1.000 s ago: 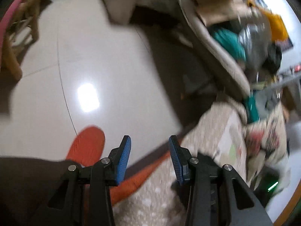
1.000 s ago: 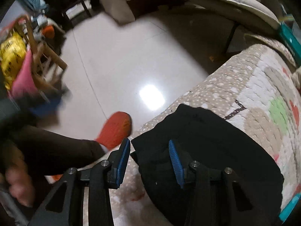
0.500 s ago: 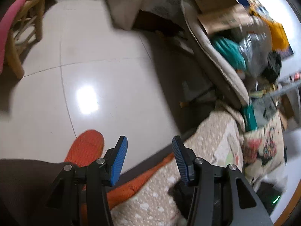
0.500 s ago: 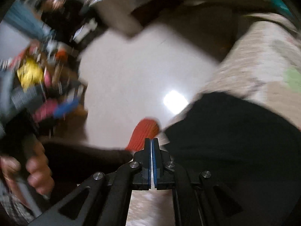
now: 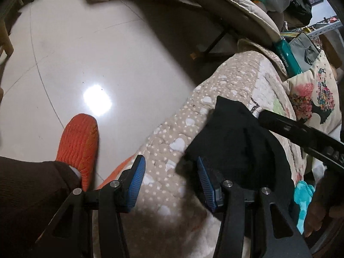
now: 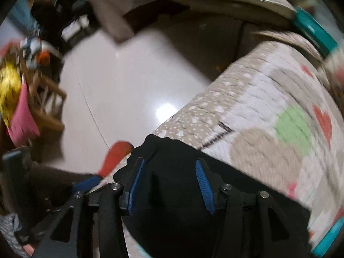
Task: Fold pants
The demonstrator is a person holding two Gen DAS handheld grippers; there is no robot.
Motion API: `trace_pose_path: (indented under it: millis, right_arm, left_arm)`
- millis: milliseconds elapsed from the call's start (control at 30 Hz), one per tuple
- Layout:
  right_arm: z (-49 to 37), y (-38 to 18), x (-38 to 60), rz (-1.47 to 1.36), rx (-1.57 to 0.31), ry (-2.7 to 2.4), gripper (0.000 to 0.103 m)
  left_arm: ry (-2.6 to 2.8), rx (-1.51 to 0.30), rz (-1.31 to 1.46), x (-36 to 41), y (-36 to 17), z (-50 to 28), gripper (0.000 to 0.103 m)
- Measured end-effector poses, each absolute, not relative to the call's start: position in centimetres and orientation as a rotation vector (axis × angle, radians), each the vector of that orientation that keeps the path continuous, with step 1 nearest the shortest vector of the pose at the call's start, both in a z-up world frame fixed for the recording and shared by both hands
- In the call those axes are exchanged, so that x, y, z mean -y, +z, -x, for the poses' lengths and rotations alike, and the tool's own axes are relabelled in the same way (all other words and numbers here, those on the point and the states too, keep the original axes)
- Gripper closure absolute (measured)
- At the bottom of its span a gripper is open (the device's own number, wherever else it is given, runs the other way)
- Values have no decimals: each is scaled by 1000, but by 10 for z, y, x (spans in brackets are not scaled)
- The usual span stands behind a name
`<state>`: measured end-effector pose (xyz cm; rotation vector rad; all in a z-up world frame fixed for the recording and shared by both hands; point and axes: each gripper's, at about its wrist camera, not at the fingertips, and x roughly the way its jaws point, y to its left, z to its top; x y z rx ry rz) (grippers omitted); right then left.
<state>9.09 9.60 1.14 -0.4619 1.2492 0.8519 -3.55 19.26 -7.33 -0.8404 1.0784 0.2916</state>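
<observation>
Floor (image 5: 90,49): pale glossy tiles with a bright patch of reflected light, on the left side of both views.

Slipper (image 5: 78,142): orange, on the person's foot, standing on the floor just beside the edge of the bed; in the right wrist view only its blurred tip shows.

Trouser leg (image 5: 28,191): dark brown, in the lower left corner of the left wrist view, above the slipper.

Left tongs (image 5: 169,178): pointing down over the edge of the blanket; the blue pads stand apart with nothing between them, so the tongs are released. The right pad is just beside the near edge of the pants.

Blanket (image 5: 176,133): beige with white dots and hearts, covering the bed; further right it has a green dot and red hearts.

Pants (image 5: 234,144): black, lying bunched on the blanket near the edge of the bed, to the right of the left tongs.

Right tongs (image 6: 169,185): directly above the pants; the jaws are opening, and black cloth is seen in the gap behind the pads, but the pads do not press it. The view is blurred.

Pillow (image 5: 316,99): cream with a flower print, at the far right, behind the pants.
</observation>
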Motion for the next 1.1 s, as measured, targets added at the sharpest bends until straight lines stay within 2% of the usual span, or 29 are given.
trace_pose_path:
  millis: [267, 367, 500, 700, 767, 900, 933, 967, 1000, 1033, 1100]
  right_arm:
    - [-99, -28, -138, 667, -1245, 852, 43]
    - [-104, -37, -141, 655, -1273, 859, 43]
    - [-108, -40, -138, 603, -1298, 881, 42]
    - [-116, -35, -131, 551, -1349, 914, 42]
    - [-113, -34, -131, 575, -1349, 924, 42]
    - [-111, -37, -134, 593, -1350, 915, 42]
    - [-108, -38, -135, 603, -1338, 918, 46]
    - [-106, -38, -136, 617, -1327, 920, 53]
    - [-102, -38, -138, 627, -1321, 923, 78]
    - [-100, -37, -138, 628, -1323, 928, 79]
    - [-98, -32, -137, 624, -1299, 916, 84]
  left_arm:
    - [299, -1061, 898, -190, -80, 36, 54]
    - [271, -1020, 1016, -206, -74, 51, 54]
    - [277, -947, 972, -211, -58, 53, 52]
    - [229, -1083, 873, -182, -76, 36, 50]
    - [241, -1093, 883, -182, -83, 32, 42]
    - [239, -1089, 886, -180, -85, 29, 41]
    - [215, -1094, 882, -178, -85, 27, 53]
    - [170, -1090, 876, -176, -82, 25, 63]
    - [139, -1087, 866, -174, -77, 22, 81]
    - [112, -1085, 850, -172, -73, 22, 89]
    - [98, -1081, 826, -169, -68, 22, 90]
